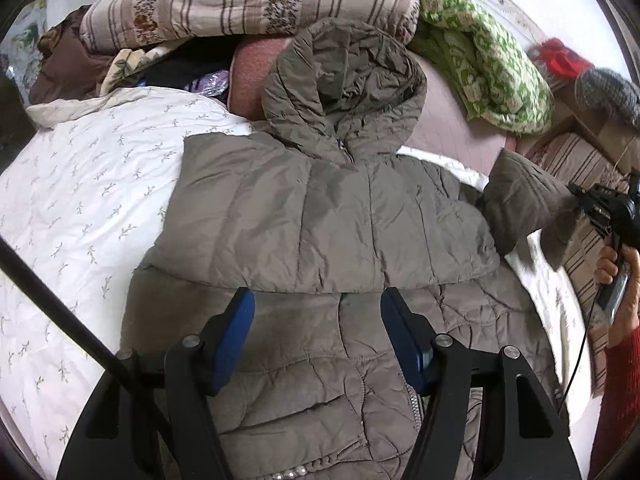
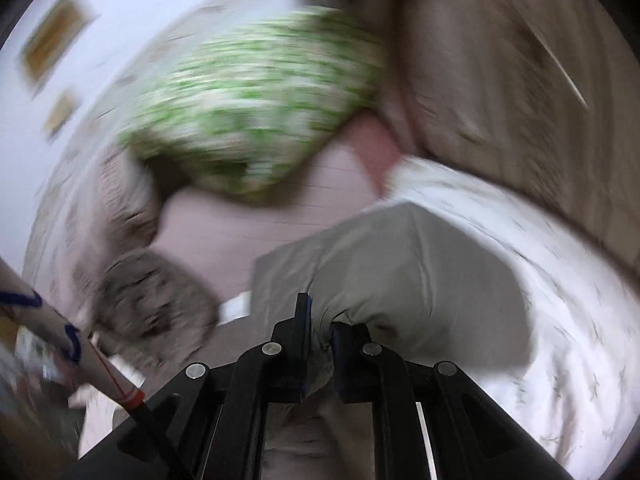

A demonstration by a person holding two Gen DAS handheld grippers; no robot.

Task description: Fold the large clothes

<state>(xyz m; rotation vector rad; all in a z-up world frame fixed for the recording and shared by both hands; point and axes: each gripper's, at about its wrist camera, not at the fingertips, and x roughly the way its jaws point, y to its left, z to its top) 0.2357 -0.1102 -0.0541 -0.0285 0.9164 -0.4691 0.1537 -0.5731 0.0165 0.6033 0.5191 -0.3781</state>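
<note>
A grey-brown hooded puffer jacket (image 1: 320, 216) lies front up on a white sprigged bed sheet (image 1: 80, 200), with its hood (image 1: 344, 80) at the far end. My left gripper (image 1: 318, 300) hovers open over the jacket's chest and has nothing between its blue pads (image 1: 236, 340). The jacket's right sleeve (image 1: 516, 200) is lifted off the bed. My right gripper (image 2: 320, 320) is shut on that sleeve's end (image 2: 400, 272), with cloth bunched between the jaws. The right wrist view is blurred.
A striped floral quilt (image 1: 240, 0) is piled behind the hood, with a green and white blanket (image 1: 492, 64) and a pink cover (image 1: 444, 120) to its right. A hand (image 1: 612, 268) in a red sleeve (image 1: 624, 380) holds the right gripper. A black pole (image 1: 52, 300) crosses the lower left.
</note>
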